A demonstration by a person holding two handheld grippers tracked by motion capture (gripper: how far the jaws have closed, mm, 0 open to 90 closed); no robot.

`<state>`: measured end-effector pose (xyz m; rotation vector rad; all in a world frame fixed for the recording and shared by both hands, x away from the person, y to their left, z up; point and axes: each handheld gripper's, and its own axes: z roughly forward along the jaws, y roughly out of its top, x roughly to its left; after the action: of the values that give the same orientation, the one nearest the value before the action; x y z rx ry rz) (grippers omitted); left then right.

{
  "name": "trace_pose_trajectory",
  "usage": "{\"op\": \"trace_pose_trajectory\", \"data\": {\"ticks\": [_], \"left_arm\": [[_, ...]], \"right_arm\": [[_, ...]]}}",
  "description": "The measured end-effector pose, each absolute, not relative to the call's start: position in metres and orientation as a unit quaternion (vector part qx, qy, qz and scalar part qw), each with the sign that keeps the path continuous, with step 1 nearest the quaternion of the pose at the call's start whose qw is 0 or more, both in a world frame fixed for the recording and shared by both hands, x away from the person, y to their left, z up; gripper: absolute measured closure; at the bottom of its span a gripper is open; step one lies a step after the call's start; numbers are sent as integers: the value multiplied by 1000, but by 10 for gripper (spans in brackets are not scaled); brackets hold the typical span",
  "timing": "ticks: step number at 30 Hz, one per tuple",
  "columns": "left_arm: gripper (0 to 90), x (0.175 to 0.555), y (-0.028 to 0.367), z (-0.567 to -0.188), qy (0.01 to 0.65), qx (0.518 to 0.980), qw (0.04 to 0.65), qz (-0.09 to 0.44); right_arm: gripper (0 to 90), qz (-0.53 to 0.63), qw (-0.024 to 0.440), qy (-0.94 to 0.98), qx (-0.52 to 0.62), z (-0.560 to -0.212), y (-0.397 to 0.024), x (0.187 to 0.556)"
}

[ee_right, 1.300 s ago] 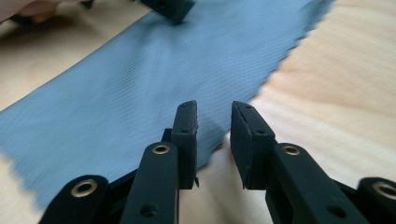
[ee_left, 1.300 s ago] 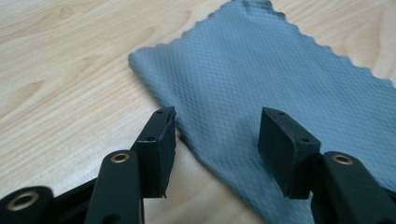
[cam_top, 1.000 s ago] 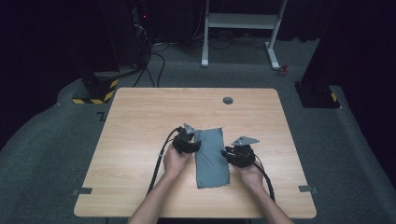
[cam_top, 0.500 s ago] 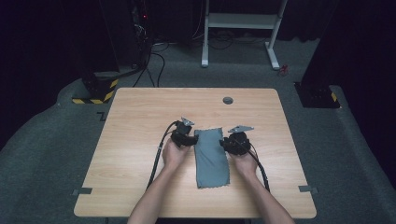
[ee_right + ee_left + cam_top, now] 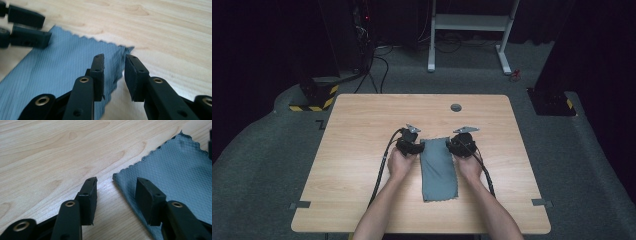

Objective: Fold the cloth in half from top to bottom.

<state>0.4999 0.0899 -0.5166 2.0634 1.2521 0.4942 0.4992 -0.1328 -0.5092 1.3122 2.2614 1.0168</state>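
The grey-blue cloth point(image 5: 438, 169) lies flat in front of me on the surface point(image 5: 362, 130), a long narrow rectangle running away from me, between my two hands. Up close in the left gripper view the cloth point(image 5: 180, 170) shows a fine diamond-waffle weave, thin and matte, with a pinked, zigzag-cut edge; the right gripper view shows the same cloth point(image 5: 60, 67) as fine ribs and a scalloped far edge ending in a sharp corner. The surface is pale wood-grain laminate, smooth, with rounded corners and a small dark round grommet point(image 5: 456, 107) near its far edge.

My left gripper point(image 5: 411, 145) sits at the cloth's far left corner; its jaws have just been closing, yet remain apart, one on bare wood, one over the cloth, not pressing it. My right gripper point(image 5: 462, 144) is at the far right corner, jaws part-open astride the cloth's edge, gripping nothing.
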Motion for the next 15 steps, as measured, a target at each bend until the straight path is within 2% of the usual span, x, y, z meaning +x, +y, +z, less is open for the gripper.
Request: {"op": "trace_pose_trajectory", "data": {"ticks": [10, 12, 15], "left_arm": [[626, 501, 87, -515, 477, 793, 332, 183], [639, 501, 86, -515, 477, 794, 330, 182], [690, 502, 84, -514, 477, 795, 331, 177]], "right_arm": [[647, 341, 170, 782, 494, -517, -124, 519], [653, 337, 168, 785, 492, -516, -122, 521], [711, 326, 175, 799, 474, -515, -116, 523]]}}
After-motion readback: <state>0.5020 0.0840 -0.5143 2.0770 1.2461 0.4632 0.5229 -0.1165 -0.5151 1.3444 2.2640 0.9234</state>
